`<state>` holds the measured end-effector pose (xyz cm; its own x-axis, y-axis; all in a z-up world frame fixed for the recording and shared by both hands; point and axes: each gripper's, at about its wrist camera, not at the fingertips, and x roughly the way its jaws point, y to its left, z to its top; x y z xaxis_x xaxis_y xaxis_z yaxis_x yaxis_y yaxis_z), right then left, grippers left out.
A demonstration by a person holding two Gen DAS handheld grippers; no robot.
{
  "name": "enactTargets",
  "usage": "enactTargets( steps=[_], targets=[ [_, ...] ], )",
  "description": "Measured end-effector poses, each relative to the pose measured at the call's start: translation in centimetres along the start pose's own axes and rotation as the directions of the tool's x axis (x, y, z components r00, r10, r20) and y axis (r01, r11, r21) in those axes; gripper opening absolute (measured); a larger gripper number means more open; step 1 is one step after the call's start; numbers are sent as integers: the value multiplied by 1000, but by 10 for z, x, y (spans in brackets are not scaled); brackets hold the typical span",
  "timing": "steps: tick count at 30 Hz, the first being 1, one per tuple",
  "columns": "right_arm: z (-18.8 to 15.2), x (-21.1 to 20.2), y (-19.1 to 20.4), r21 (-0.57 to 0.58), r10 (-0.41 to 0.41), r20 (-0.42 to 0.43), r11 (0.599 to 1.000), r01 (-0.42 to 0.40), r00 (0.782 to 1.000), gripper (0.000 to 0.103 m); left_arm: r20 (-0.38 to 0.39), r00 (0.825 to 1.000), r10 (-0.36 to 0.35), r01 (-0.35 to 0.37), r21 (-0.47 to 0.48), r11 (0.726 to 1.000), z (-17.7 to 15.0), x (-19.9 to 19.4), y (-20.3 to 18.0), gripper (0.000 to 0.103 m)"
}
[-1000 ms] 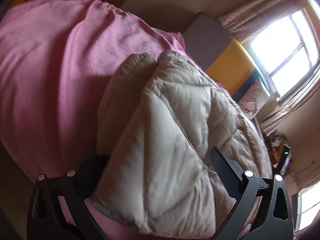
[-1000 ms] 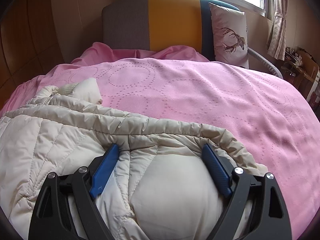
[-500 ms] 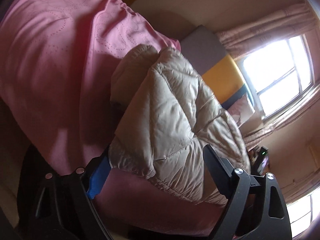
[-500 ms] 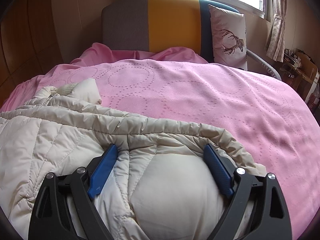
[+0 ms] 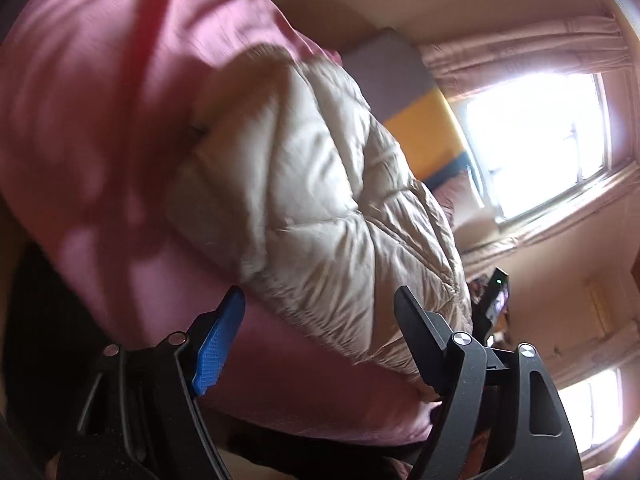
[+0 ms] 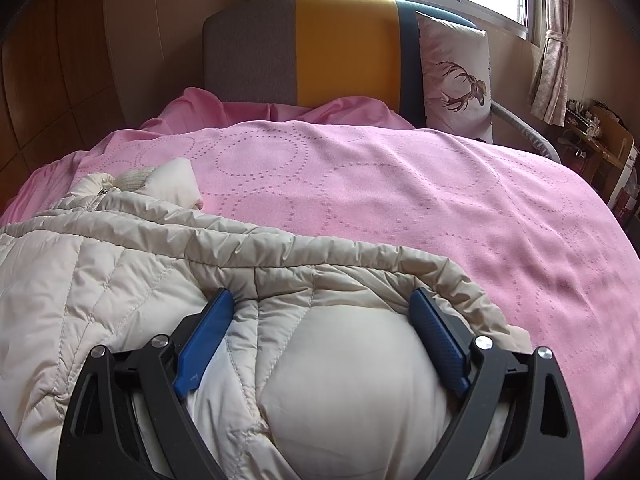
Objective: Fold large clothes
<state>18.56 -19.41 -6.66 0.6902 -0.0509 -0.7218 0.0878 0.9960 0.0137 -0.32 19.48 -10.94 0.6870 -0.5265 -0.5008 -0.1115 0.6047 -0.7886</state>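
Note:
A cream quilted puffer jacket (image 6: 132, 264) lies folded on a pink bedspread (image 6: 400, 192). My right gripper (image 6: 322, 300) is open, its blue pads on either side of a puffy part of the jacket's near edge, not squeezing it. In the left wrist view, which is tilted and blurred, the jacket (image 5: 328, 200) lies on the pink bedspread (image 5: 100, 120). My left gripper (image 5: 320, 300) is open and empty, drawn back just off the jacket's edge.
A grey, yellow and navy headboard (image 6: 320, 48) stands at the far end with a deer-print pillow (image 6: 456, 76). A bright window (image 5: 536, 140) and curtains lie beyond. A cluttered desk (image 6: 592, 140) stands to the right of the bed.
My left gripper has let go of the jacket and pulled back and down past the bed edge. The right gripper has stayed in place around the jacket's edge.

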Motion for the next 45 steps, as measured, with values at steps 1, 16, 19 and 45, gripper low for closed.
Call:
enactTargets(
  steps=[1, 16, 19, 45],
  targets=[
    [0, 0, 0, 0, 0, 0, 1000, 0, 1000, 90, -21, 1000, -3, 3, -3, 1000, 3, 7, 0, 76],
    [14, -77, 39, 10, -37, 136, 999, 36, 990, 101, 122, 992, -35, 47, -101, 994, 45, 25, 17, 33],
    [18, -82, 82, -57, 52, 138, 997, -45, 989, 101, 129, 990, -56, 74, -142, 987, 44, 27, 25, 39],
    [-22, -16, 94, -109, -37, 43, 993, 41, 998, 101, 195, 968, -155, 203, -252, 946, 66, 27, 47, 37]
  ],
)
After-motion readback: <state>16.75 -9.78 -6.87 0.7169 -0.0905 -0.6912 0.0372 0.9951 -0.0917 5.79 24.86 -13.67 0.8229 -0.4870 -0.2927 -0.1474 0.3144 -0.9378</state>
